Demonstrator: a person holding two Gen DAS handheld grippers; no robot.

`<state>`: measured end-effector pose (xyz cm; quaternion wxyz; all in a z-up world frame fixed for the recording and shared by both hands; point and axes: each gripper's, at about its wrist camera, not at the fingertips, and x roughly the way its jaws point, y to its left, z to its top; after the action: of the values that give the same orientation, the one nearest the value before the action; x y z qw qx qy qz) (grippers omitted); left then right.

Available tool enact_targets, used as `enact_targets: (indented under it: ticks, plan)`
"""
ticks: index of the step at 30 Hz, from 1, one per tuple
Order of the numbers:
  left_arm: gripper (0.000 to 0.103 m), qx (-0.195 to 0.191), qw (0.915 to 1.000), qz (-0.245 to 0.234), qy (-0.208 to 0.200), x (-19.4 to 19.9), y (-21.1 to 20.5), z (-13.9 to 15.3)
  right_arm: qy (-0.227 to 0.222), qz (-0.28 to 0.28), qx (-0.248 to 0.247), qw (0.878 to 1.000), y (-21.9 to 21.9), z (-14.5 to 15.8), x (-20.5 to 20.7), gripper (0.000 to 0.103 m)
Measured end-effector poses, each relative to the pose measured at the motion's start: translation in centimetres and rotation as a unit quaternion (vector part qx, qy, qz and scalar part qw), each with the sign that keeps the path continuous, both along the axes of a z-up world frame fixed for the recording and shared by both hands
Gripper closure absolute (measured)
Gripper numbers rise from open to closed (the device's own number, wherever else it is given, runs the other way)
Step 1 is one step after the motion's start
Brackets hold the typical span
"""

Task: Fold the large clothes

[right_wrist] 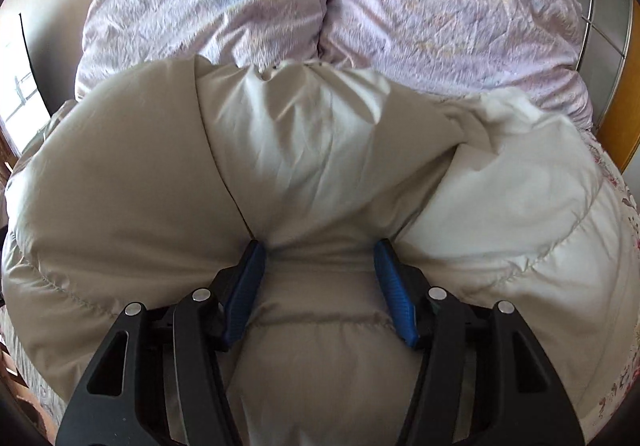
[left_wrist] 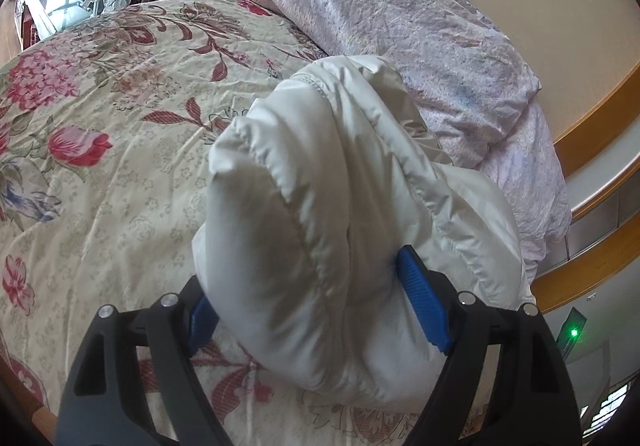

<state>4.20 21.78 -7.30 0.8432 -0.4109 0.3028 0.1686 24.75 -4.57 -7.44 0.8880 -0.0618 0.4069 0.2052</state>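
The bed [left_wrist: 100,174] fills most of both views, covered with a cream quilt with red flowers, and at its far side lie two pale lilac pillows [right_wrist: 420,18], crumpled, side by side.

On the quilt, near the pillows, rests the task's thing: a white puffer jacket [right_wrist: 320,150], thick and quilted in stitched bands. In the right wrist view it spreads wide to the left and right, and its far edge touches the pillows. In the left wrist view only a bulky rounded part of it [left_wrist: 320,186] shows, probably a sleeve or a folded side, bunched up above the quilt.

The left gripper [left_wrist: 320,298] has its jaws very wide, with this padded part between the blue pads [left_wrist: 424,306]; the right pad touches the fabric, but I cannot tell if it really squeezes. The right gripper [right_wrist: 320,286] has its jaws about half open, pressed into a thick band of the jacket, which bulges around both pads [right_wrist: 394,294]. I judge this wide grip is needed because the filling does not compress flat.
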Motion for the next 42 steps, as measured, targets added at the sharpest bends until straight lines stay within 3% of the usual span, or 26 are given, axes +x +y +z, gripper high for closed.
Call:
enact_targets:
  ticks: [6,10,13,18,21,26,32,42]
  plan:
    - [0.023,-0.006,0.9999,0.008,-0.002,1.0,0.6,0.0,0.003,-0.008,0.001,1.0,0.1,-0.5,0.1,0.043]
    - [0.032,-0.007,0.9999,0.013,-0.002,1.6,0.7,0.4,0.0,-0.017,0.001,1.0,0.2,-0.5,-0.1,0.043]
    - [0.04,-0.001,0.9999,0.01,-0.005,1.9,0.8,0.8,-0.002,-0.021,0.001,1.0,0.1,-0.5,-0.2,0.043]
    - [0.067,0.019,0.9997,-0.002,-0.017,2.0,0.4,1.9,-0.007,-0.024,-0.002,1.0,0.2,-0.5,-0.4,0.043]
    - [0.073,0.039,0.9985,-0.017,-0.035,1.9,-0.3,3.5,-0.008,-0.024,-0.003,1.0,0.2,-0.5,-0.5,0.043]
    - [0.074,0.068,0.9939,-0.046,-0.074,2.0,-2.2,7.2,-0.011,-0.024,-0.005,1.0,0.2,-0.5,-0.5,0.043]
    - [0.074,0.108,0.9811,-0.103,-0.123,3.2,-6.6,12.0,-0.01,-0.026,-0.008,1.0,0.3,-0.5,-0.5,0.043]
    - [0.074,0.136,0.9583,-0.195,-0.159,6.5,-14.9,15.4,-0.014,-0.027,-0.01,0.999,0.2,-0.6,-0.5,0.043]
